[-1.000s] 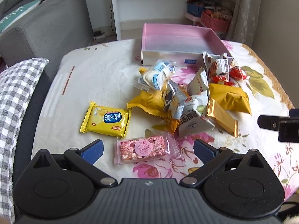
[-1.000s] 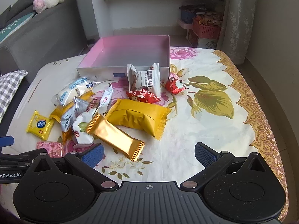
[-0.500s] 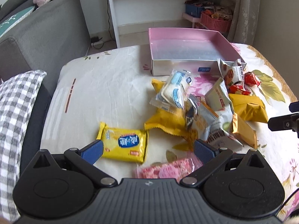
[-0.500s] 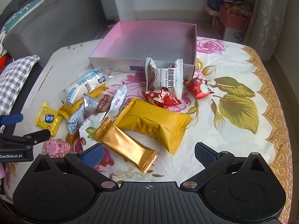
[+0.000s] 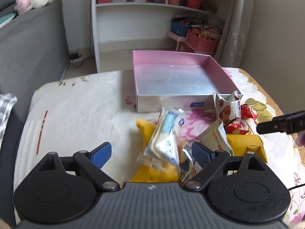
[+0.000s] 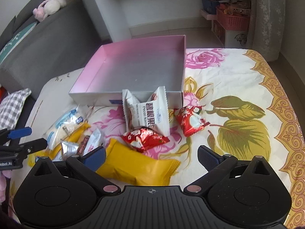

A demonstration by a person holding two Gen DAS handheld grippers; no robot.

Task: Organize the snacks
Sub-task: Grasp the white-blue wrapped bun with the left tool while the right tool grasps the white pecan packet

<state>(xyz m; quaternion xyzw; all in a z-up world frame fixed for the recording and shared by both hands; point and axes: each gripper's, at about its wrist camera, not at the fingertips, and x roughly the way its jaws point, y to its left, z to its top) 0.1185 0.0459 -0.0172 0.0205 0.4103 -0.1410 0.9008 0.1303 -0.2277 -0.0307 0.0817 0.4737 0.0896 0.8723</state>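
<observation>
Snacks sit loose on the counter (image 6: 238, 72), heaped at 6 o'clock of the pink box (image 6: 91, 80), which holds nothing yet. Left to right: left gripper (image 5: 150, 152) has been narrowing its jaws, still fairly wide, straddling the white-blue packet (image 5: 167, 139) without pinching it. Right gripper (image 6: 151, 155), jaws wide, nothing held, hangs over the yellow pack (image 6: 137, 166). White pecan pouch (image 6: 150, 114) leans on the box's near wall. Step looks like first pick approach. Next move probably needs a lower descent, then a squeeze across one wrapper only.
</observation>
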